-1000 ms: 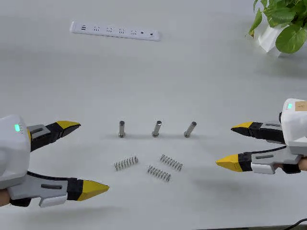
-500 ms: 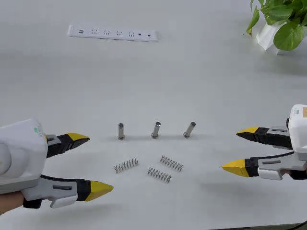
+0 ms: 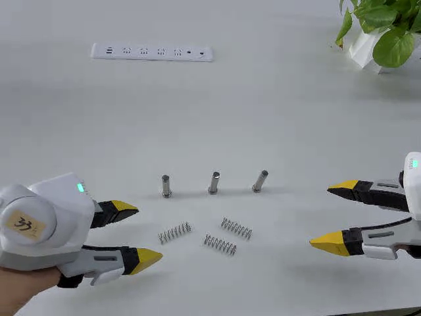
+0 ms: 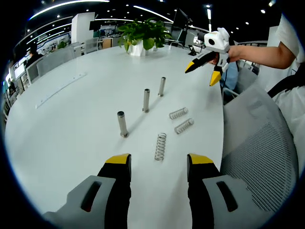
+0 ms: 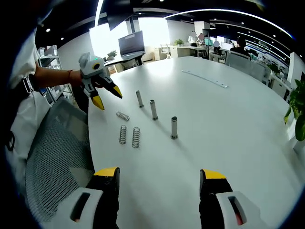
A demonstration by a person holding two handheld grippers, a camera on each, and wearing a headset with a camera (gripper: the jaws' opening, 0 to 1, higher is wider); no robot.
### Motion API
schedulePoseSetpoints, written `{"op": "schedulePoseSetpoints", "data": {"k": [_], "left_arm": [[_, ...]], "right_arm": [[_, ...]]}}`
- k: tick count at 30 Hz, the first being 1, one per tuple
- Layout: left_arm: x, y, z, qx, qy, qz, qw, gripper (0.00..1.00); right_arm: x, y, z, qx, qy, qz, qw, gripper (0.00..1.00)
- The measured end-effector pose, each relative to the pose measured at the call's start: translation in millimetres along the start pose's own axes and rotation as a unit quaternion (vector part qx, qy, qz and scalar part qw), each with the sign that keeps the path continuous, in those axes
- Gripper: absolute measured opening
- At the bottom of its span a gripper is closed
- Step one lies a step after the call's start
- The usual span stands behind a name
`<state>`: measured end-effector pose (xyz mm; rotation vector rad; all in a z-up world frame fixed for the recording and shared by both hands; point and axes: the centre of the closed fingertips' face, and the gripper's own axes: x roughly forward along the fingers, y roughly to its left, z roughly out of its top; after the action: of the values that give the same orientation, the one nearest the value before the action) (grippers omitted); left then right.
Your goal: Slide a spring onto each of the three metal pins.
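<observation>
Left hand-held gripper [image 3: 148, 232], jaws apart, near spring [image 3: 174, 232]

On the left gripper [image 3: 146, 232]: rounded white housing [image 3: 46, 220]. Tan round sticker [image 3: 24, 224] on the housing's rear face, inked "33"; green light [image 3: 80, 187] at its top edge. Ahead of the housing, black jaws with yellow pointed tips, grey plate [image 3: 99, 263] along the lower one (dark slot in it). The right gripper [image 3: 321, 216]: same build. White short sleeve [image 4: 289, 36]; thin red wristband [image 5: 71, 73] behind the housing.
</observation>
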<state>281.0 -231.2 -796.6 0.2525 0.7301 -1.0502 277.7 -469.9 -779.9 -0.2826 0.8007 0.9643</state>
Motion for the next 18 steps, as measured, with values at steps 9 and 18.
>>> {"op": "schedulePoseSetpoints", "data": {"k": [9, 18], "left_arm": [[12.3, -0.1, -3.7, 0.007, 0.031, 0.001, 0.9995, 0.35], [23.8, -0.5, -8.5, 0.029, 0.064, 0.009, 0.9975, 0.25]], "right_arm": [[-1.8, 2.0, -4.1, -0.01, -0.013, 0.015, 0.9998, 0.75], [-2.3, 5.9, -6.4, -0.024, -0.033, 0.028, 0.9988, 0.83]]}}
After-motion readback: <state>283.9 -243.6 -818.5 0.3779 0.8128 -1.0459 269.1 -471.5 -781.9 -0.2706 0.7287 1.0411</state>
